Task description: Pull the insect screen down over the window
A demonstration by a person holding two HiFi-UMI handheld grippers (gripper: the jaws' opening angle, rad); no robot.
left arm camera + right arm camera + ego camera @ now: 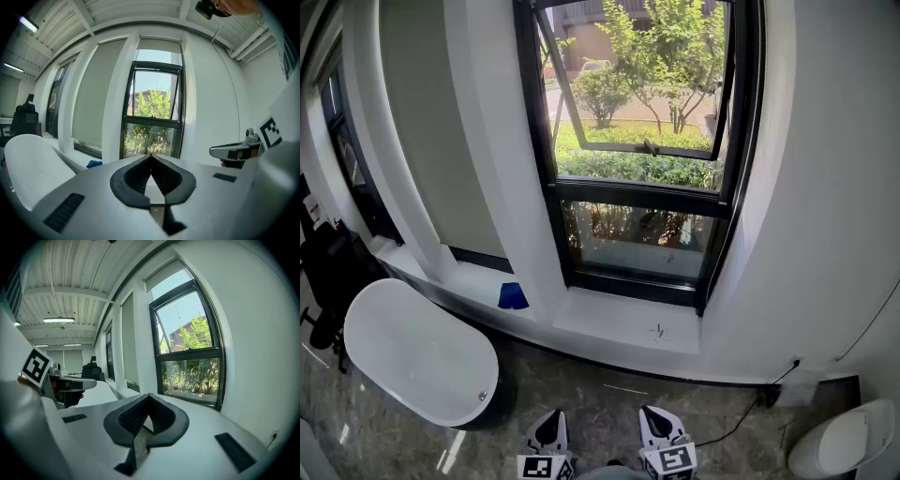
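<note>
Both claws are pinched fully together and hold nothing: the left claw (151, 155) and the right claw (149, 395) each point at the window (642, 192) from well back, low and in front of its sill (609, 323). The insect screen is not drawn across the window. The upper pane is swung outward and the greenery shows clear through the opening. The screen is probably rolled up along the window's top edge, though its housing cannot be made out for certain.

A thin cord (157, 84) hangs straight down inside the upper opening and looks like the pull. If so, the roll lies level across the top of the window and the sheet would travel straight down the window's tall axis.

To do this well, step in close to the sill, open one claw, and raise it to the cord. Grip it firmly and draw straight down, not outward, so the sheet stays square in the window's side rails.
</note>
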